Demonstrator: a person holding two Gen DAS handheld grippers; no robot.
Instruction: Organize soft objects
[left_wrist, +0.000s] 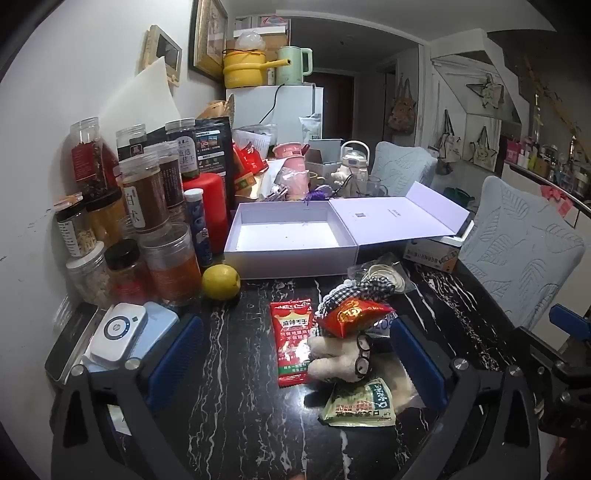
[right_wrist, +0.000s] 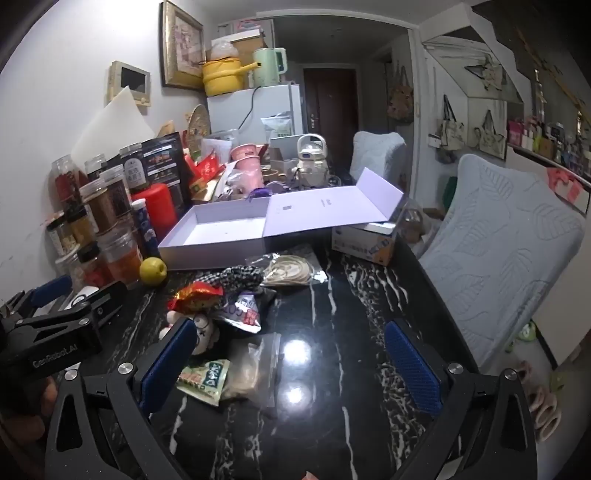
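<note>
Before the open white cardboard box (left_wrist: 291, 236) lies one cream plush bear with black glasses (left_wrist: 341, 356), partly hidden under one red foil packet (left_wrist: 352, 317). One flat red sachet (left_wrist: 291, 343) touches its left; one green pouch (left_wrist: 356, 404) sits nearer. Left gripper (left_wrist: 295, 363) and right gripper (right_wrist: 291, 365) both gape, empty.

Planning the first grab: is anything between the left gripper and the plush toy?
Nothing visible blocks it. The left gripper is open, and the plush toy lies between its fingers, with a red snack packet lying on top of the toy.
</note>
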